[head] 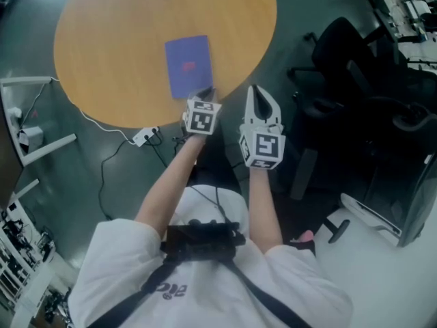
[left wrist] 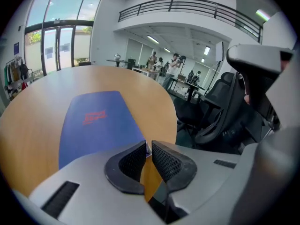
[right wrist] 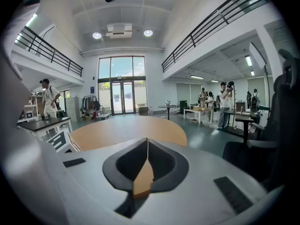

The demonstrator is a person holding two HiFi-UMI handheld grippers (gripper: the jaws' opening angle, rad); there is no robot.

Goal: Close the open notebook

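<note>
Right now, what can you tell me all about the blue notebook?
The notebook is a thin rectangle with a plain blue cover and a small red mark in the middle. It looks shut and lies flat on the round wooden table, near the person's edge. A bit of white page edge shows at its near corner, where the left tool seems to pinch it. Nothing else touches it.

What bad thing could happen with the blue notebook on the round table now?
1. The left gripper seems to pinch the notebook at its near corner. Lifting before letting go could flip the cover open.
2. The notebook lies fairly near the edge of the table, so a tug toward the person might drag it off.
</note>
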